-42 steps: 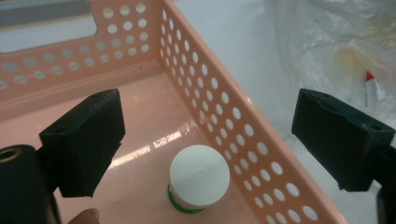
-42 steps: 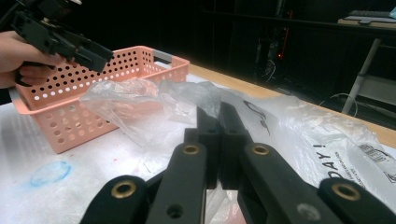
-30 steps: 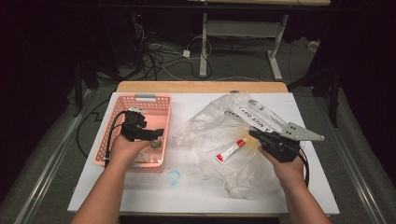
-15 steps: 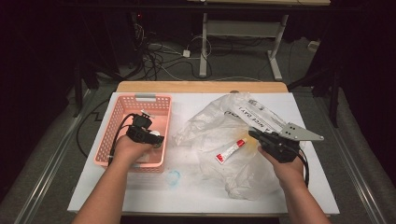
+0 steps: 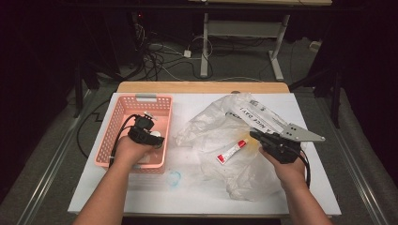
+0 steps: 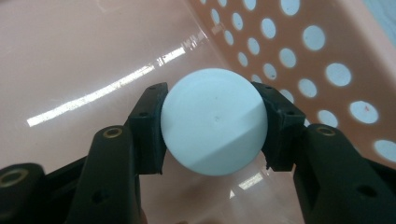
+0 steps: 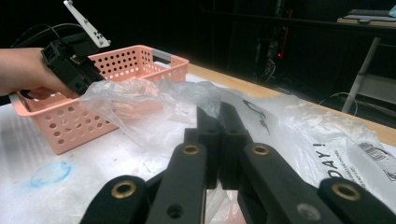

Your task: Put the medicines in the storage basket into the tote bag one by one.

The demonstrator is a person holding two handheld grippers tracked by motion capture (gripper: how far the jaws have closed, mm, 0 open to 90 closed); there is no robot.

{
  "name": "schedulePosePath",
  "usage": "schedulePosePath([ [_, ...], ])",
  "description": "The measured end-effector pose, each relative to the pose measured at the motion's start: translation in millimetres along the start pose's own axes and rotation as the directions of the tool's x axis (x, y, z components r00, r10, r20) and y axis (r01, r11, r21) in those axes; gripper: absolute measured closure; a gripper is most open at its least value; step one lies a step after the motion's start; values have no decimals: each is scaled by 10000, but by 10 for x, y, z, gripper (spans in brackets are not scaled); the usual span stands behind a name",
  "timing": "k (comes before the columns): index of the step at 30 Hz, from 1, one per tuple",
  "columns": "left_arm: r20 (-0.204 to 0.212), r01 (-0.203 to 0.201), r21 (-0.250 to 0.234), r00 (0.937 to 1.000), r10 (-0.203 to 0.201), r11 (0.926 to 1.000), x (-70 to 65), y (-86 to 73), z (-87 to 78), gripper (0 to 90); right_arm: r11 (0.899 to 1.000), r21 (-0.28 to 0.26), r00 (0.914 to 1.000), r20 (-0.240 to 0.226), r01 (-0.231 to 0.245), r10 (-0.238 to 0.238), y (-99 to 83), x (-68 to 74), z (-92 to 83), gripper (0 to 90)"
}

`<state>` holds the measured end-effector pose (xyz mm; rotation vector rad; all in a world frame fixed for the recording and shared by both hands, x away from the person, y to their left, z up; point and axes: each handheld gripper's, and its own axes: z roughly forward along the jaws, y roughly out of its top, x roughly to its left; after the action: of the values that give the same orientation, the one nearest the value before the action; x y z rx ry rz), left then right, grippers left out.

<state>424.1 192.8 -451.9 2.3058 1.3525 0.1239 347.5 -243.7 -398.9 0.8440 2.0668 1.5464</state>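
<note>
A red-and-white tube (image 5: 231, 152) lies right of centre. A faint blue ring (image 5: 173, 178), perhaps a stain, sits lower centre; cables (image 5: 155, 51) tangle at upper left.

The left gripper (image 6: 214, 128) points down from the person's left hand (image 5: 133, 149), its jaws having just been closing — both pads now press the sides of a white ball (image 6: 214, 122). The right gripper (image 7: 219, 135) lies level and low, jaws shut together, pads touching — held in the right hand (image 5: 287, 168).

The clear plastic bag (image 7: 327, 154) bears black print reading "DAY!".
</note>
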Motion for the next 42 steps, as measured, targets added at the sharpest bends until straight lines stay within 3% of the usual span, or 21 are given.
schedulePosePath([
  [11, 55, -26, -625, 10000, 30, 9980, -4, -8, -65, 484, 10000, 6, 10000, -2, 29, -29, 0, 8, 4, 900],
  [19, 18, 72, -1572, 10000, -70, 9875, 2, -39, -167, 484, 9999, -10, 9999, -19, 121, -121, 1, 15, 9, 900],
  [23, -50, 2, -2072, 10000, -12, 9783, -14, -62, -212, 484, 9999, 0, 9999, -12, 109, -109, 1, 19, 8, 900],
  [30, -46, -18, -3087, 10000, 4, 9512, -14, -125, -314, 486, 9999, -6, 9999, 17, 146, -146, 10, 36, 9, 900],
  [35, -82, -25, -3455, 10000, -4, 9384, -20, -152, -355, 486, 9998, -18, 9998, 37, 180, -180, 15, 45, -2, 900],
  [42, -114, -238, -4094, 9997, 210, 9120, -59, -188, -421, 486, 9998, -60, 9998, 91, 191, -191, 19, 49, -11, 900],
])
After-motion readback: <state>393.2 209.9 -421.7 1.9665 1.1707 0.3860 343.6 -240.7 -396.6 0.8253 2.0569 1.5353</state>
